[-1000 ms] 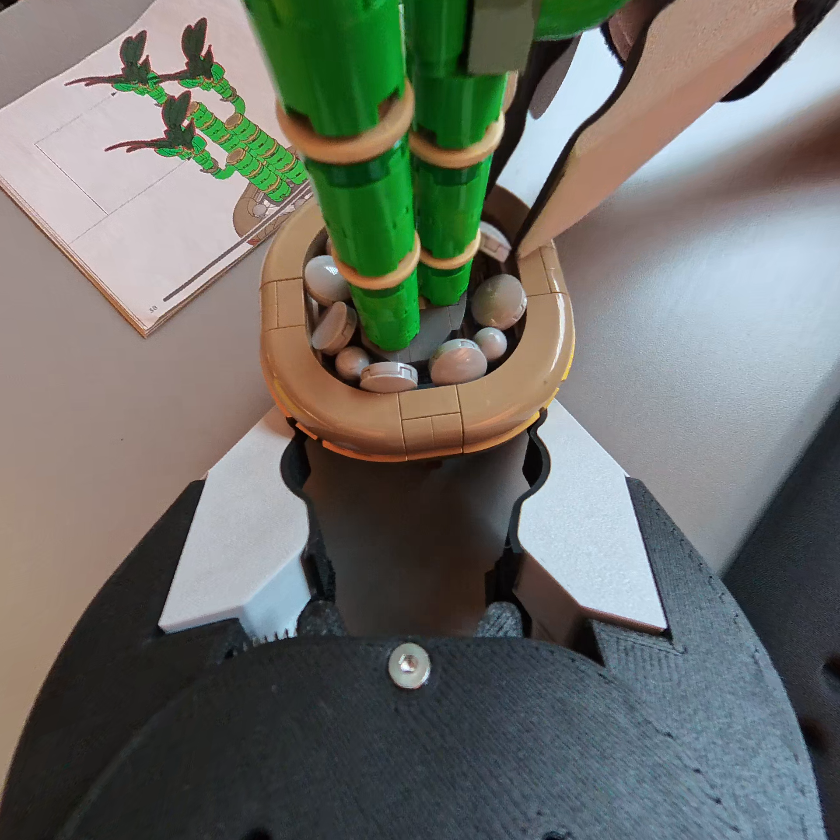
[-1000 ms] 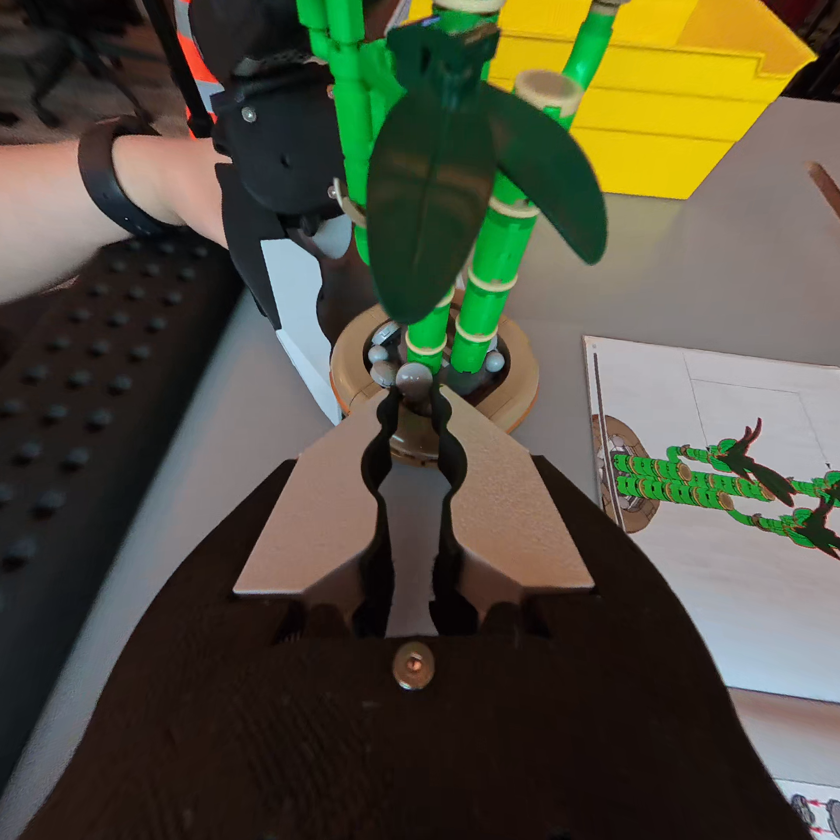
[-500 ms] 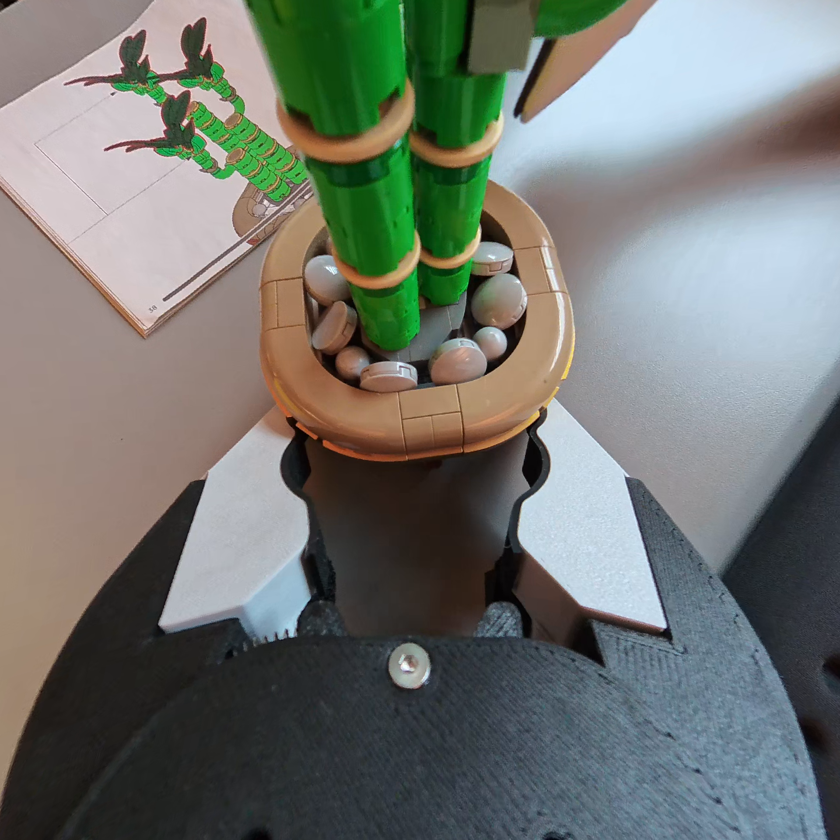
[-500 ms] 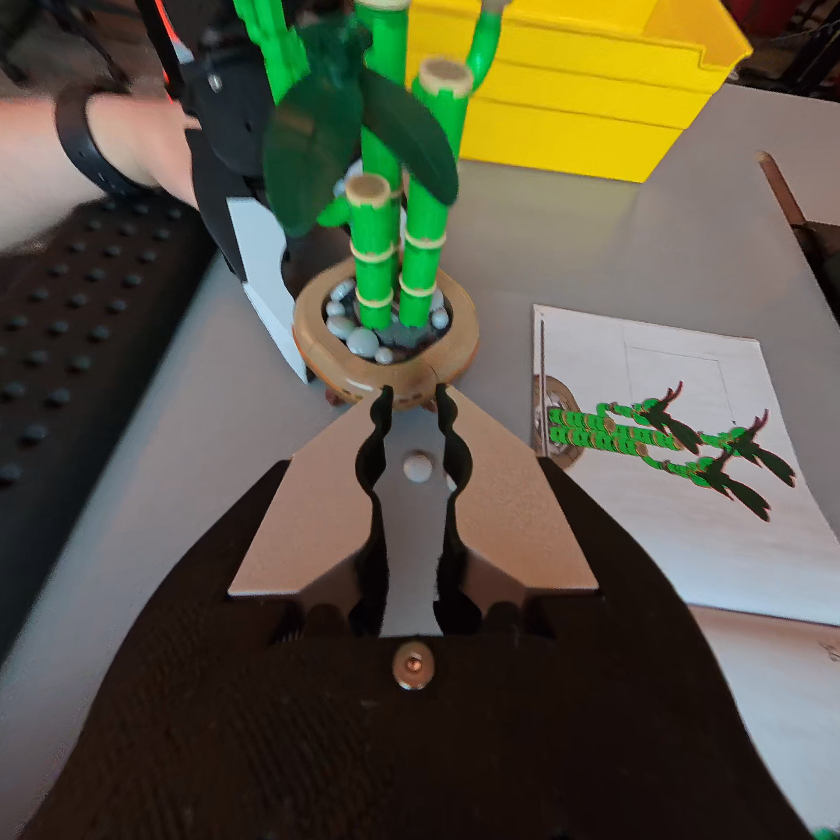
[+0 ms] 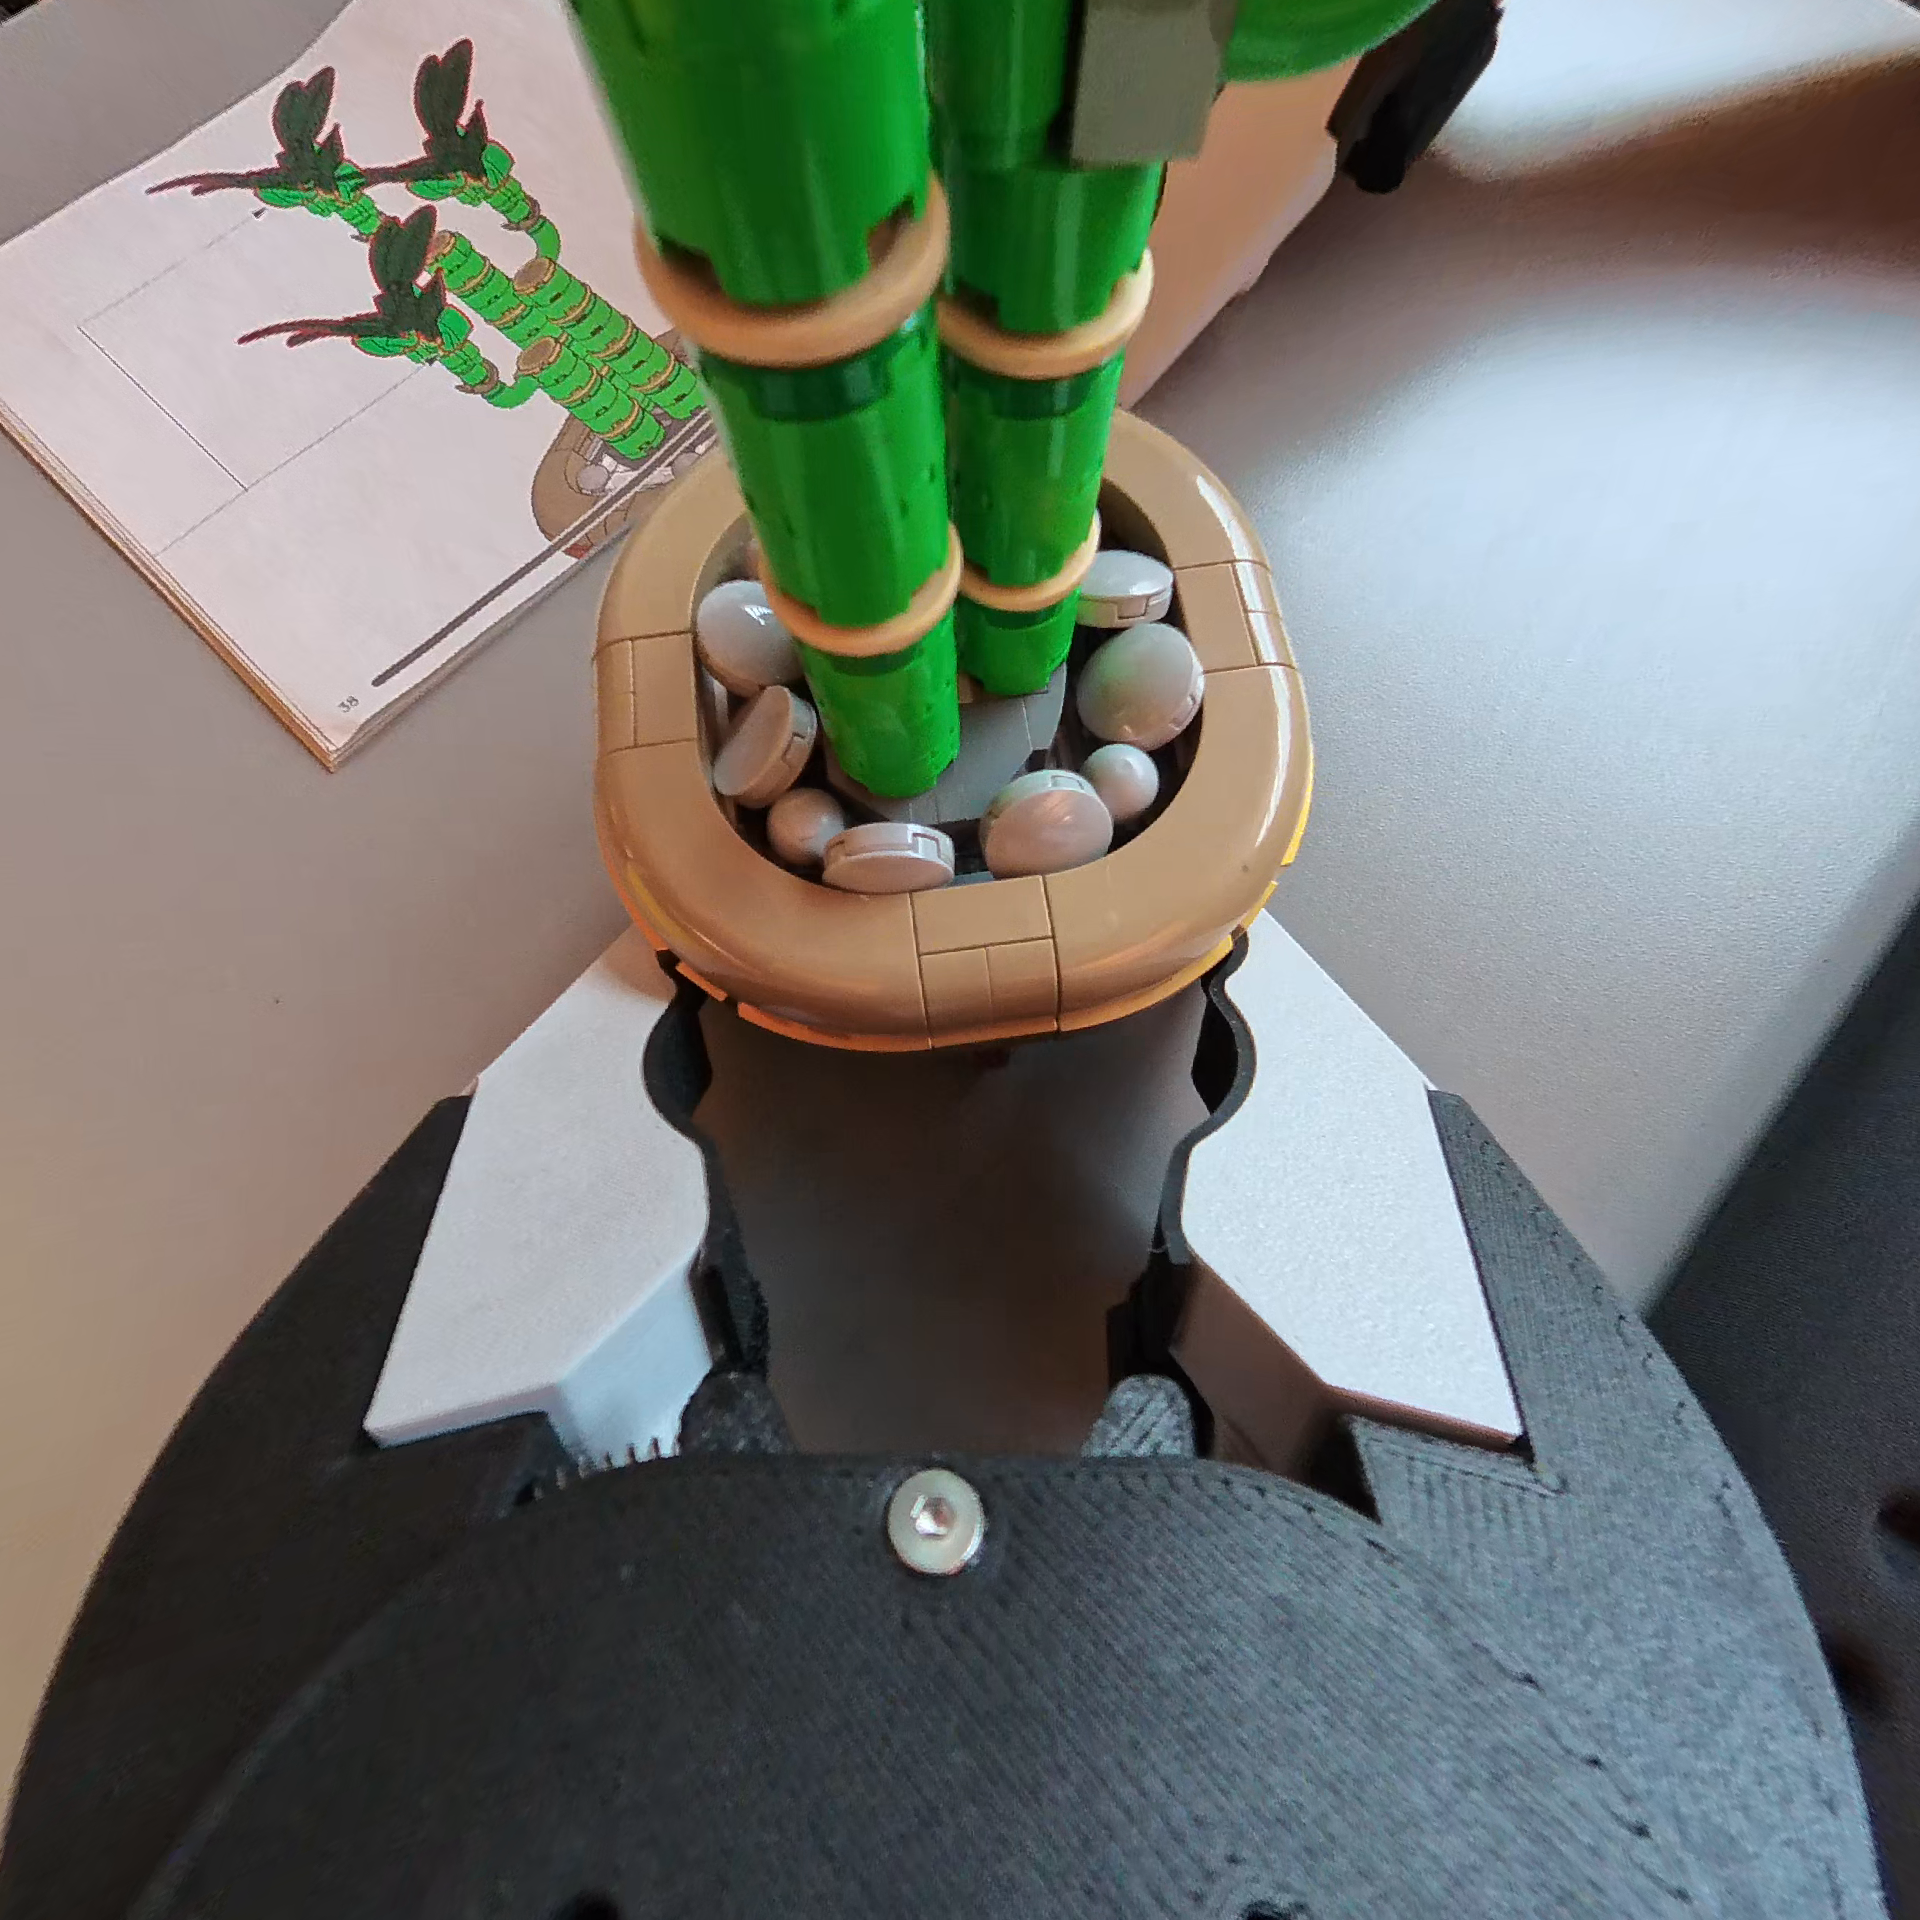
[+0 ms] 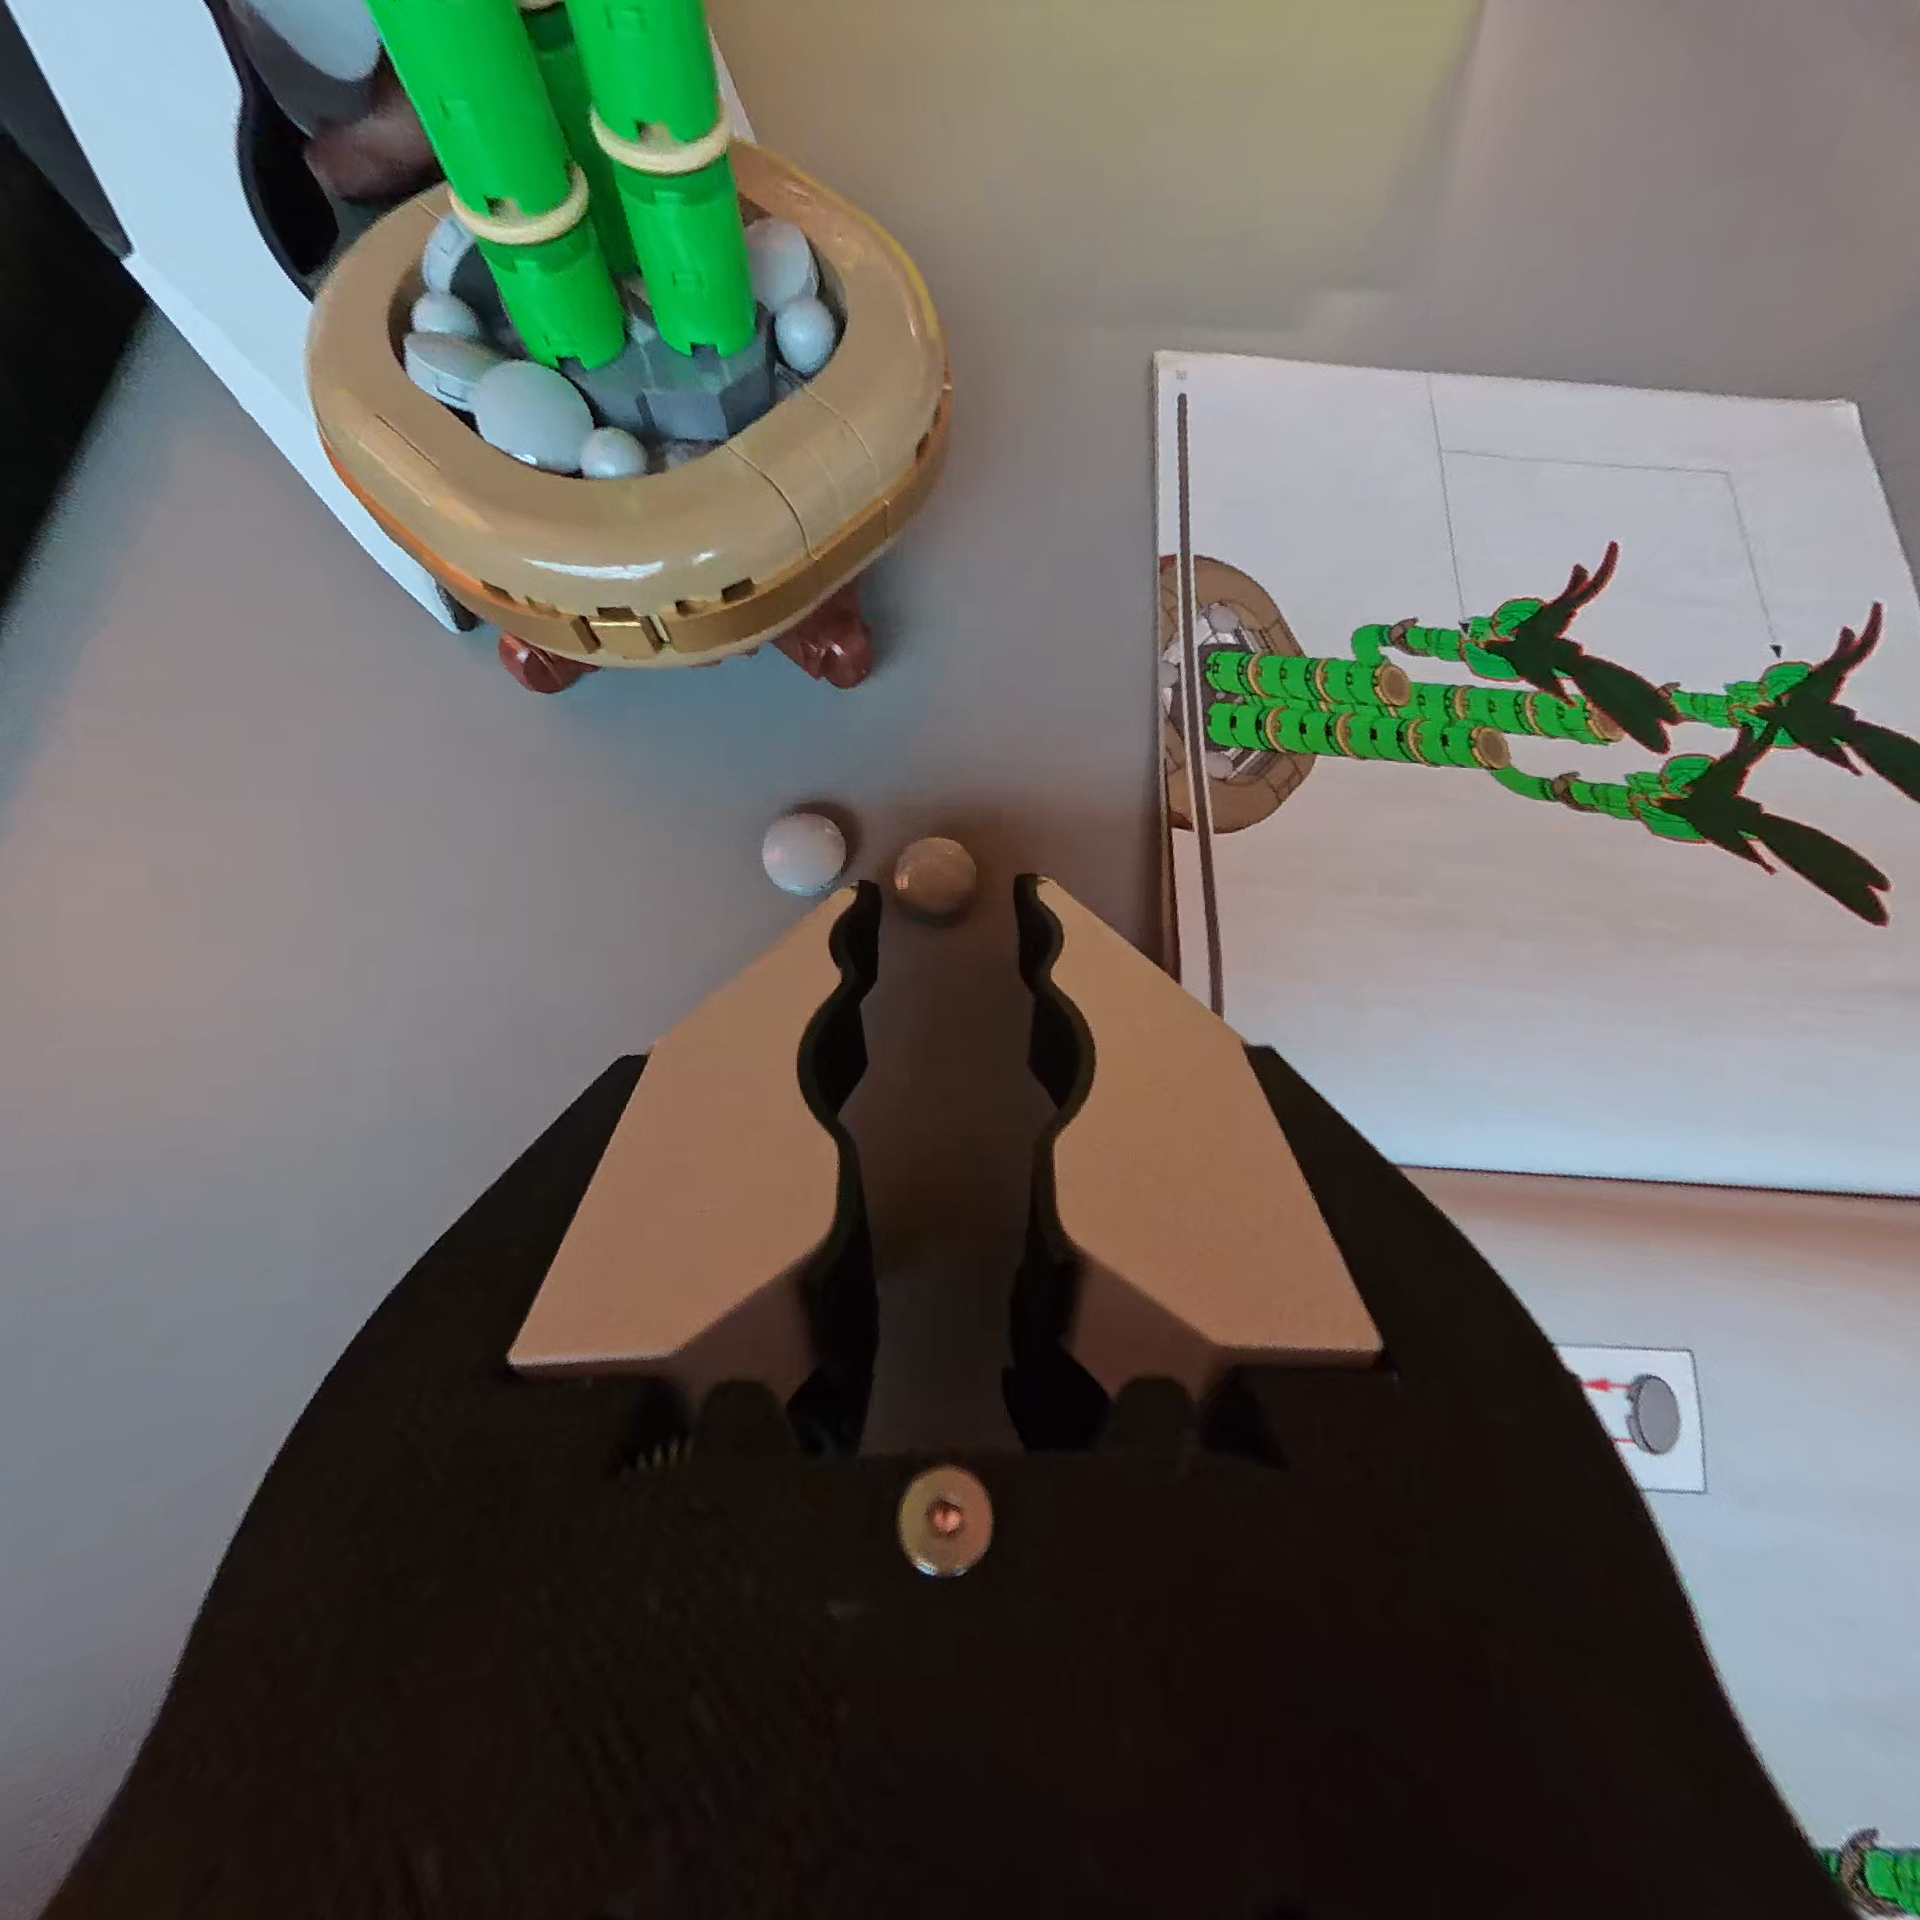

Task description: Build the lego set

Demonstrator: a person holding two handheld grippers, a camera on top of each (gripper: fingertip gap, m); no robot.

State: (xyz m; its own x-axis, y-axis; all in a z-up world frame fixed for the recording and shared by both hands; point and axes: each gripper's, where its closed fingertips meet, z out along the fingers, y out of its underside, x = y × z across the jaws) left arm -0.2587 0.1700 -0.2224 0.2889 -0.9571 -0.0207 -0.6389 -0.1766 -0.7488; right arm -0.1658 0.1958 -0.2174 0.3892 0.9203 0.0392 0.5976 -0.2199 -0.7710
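The tan Lego pot (image 5: pixel 1039 935) holds green bamboo stalks (image 5: pixel 862 436) and several grey pebbles (image 5: pixel 1138 686). My left gripper (image 5: pixel 951 1003) is shut on the pot's base, one finger on each side under the rim. In the right wrist view the pot (image 6: pixel 623 561) stands at the upper left on brown feet, with the left gripper's white finger (image 6: pixel 208 312) behind it. My right gripper (image 6: pixel 945 891) is open and empty, low over the table. A grey round piece (image 6: pixel 935 876) lies right at its fingertips. A lighter grey pebble (image 6: pixel 803 852) lies just left of the left fingertip.
The open instruction booklet (image 6: pixel 1558 935) lies on the grey table right of the right gripper, and also shows in the left wrist view (image 5: pixel 312 468). A dark mat (image 6: pixel 52 312) borders the table's left side. The right gripper shows blurred at the top right (image 5: pixel 1299 208). Spacing between my two grippers at the tips: around 11 cm.
My right gripper has drawn back from the pot, dropped toward the table and opened wider; two loose grey pieces now lie at its tips. The left gripper and pot have not moved.
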